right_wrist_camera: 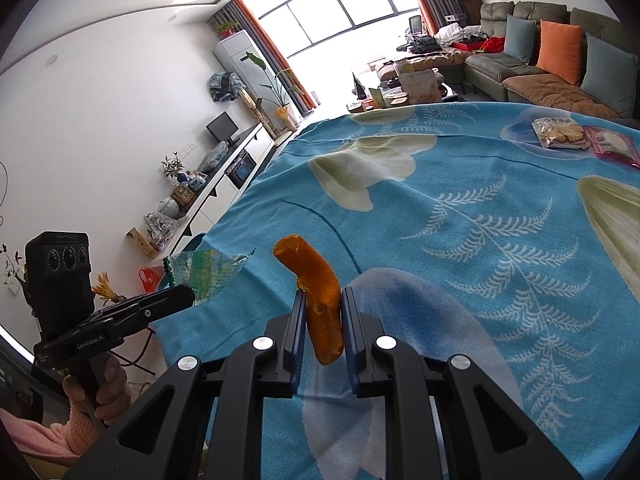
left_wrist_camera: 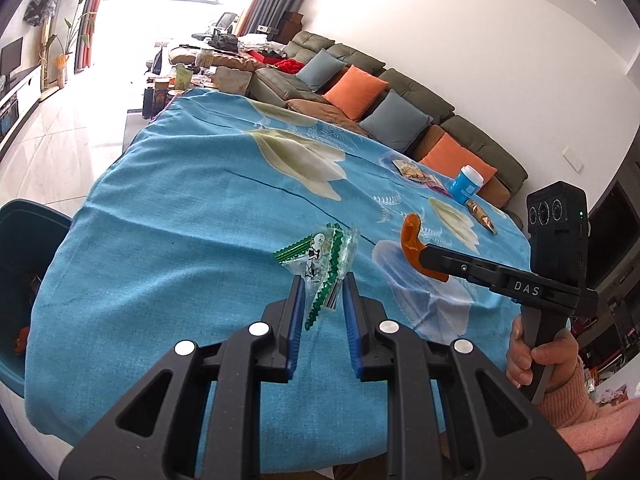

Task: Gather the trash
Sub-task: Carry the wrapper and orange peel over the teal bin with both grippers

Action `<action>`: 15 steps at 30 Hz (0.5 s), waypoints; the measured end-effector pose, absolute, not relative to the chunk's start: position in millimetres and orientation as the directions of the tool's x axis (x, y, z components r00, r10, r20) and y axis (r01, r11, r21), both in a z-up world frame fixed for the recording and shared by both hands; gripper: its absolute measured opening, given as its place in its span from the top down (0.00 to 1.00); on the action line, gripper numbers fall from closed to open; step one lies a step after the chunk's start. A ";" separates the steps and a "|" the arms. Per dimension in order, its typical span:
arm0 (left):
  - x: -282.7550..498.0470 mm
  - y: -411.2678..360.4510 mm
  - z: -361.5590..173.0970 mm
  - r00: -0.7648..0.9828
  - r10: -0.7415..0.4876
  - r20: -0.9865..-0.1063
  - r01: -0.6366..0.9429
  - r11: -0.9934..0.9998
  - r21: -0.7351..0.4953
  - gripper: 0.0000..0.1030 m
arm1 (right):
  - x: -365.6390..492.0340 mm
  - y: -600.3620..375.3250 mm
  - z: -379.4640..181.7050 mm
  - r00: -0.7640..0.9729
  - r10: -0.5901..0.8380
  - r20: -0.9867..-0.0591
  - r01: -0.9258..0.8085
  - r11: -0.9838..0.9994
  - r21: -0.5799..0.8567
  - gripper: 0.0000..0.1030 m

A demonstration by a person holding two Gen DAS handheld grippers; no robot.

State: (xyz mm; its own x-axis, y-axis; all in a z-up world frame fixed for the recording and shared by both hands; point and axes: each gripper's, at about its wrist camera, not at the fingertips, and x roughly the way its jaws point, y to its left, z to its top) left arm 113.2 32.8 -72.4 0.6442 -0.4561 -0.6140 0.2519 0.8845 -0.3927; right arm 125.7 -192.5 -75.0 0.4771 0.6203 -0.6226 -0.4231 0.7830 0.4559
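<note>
My left gripper (left_wrist_camera: 320, 284) is shut on a green and clear candy wrapper (left_wrist_camera: 320, 258), held just above the blue flowered tablecloth (left_wrist_camera: 192, 200). The wrapper (right_wrist_camera: 204, 274) also shows at the left of the right wrist view. A curved strip of orange peel (right_wrist_camera: 320, 296) is clamped in my right gripper (right_wrist_camera: 322, 300), lifted off the cloth. From the left wrist view the peel (left_wrist_camera: 416, 246) sticks out of the right gripper's tip. A dark teal bin (left_wrist_camera: 24, 264) stands at the table's left edge with orange scraps inside.
At the far right of the table lie a snack packet (left_wrist_camera: 410, 170), a blue tub with a white lid (left_wrist_camera: 466, 184), a gold wrapper (left_wrist_camera: 482, 216) and a red-edged bag (right_wrist_camera: 612, 144). A sofa with orange and grey cushions (left_wrist_camera: 356, 90) runs behind the table.
</note>
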 end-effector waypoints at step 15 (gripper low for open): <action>99.2 58.1 -63.2 0.682 -0.414 -0.603 0.209 0.900 -0.383 0.81 | 130.6 -161.5 -72.3 0.445 0.657 -0.608 -0.470 0.750 0.466 0.85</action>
State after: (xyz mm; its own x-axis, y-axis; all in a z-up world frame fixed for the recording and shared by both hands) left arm 99.2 58.1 -63.2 0.6816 -0.4144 -0.6031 0.2087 0.9000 -0.3827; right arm 130.6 -161.5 -72.3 0.4453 0.6572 -0.6081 -0.4702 0.7496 0.4657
